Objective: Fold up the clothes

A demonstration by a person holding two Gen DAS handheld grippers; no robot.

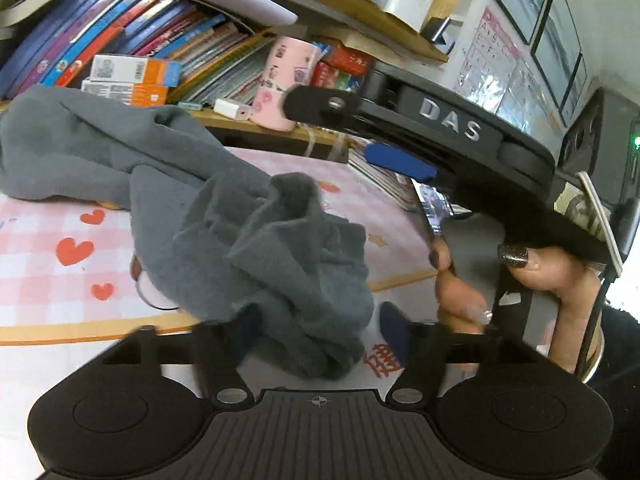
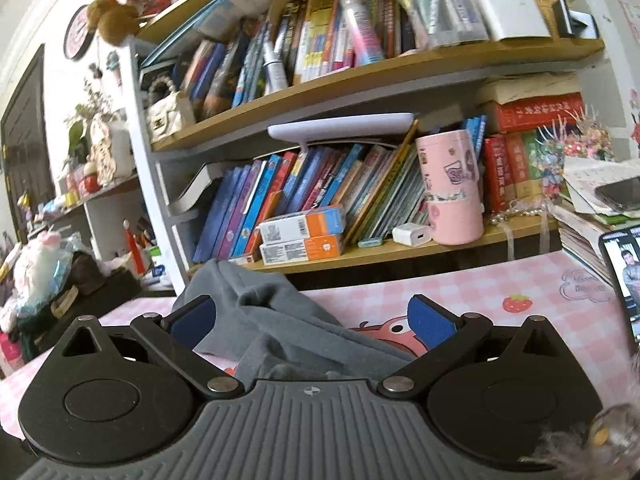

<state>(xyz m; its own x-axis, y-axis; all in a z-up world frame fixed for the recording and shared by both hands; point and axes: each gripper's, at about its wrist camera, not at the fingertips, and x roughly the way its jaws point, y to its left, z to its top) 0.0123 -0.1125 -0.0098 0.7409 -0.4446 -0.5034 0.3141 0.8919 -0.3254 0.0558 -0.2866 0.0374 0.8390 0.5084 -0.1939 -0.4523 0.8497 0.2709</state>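
A grey garment (image 1: 256, 240) lies crumpled on a pink checked mat (image 1: 60, 276), running from the far left down to the near middle. My left gripper (image 1: 316, 334) stands open at the bottom of the left wrist view. Its fingers are blurred, and the near end of the garment lies between them without being pinched. In the right wrist view the same garment (image 2: 256, 312) is bunched between the wide-open fingers of my right gripper (image 2: 312, 314). Its blue pads (image 2: 430, 322) stand well apart. A hand with dark nails (image 1: 536, 272) holds the right gripper's black body (image 1: 452, 124).
Behind the mat stands a low shelf with books (image 2: 280, 204), two orange and white boxes (image 2: 300, 236), a white charger (image 2: 412, 234) and a pink cup (image 2: 452, 188). A lit phone (image 2: 624, 276) leans at the right. A metal ring (image 1: 146, 292) peeks from under the garment.
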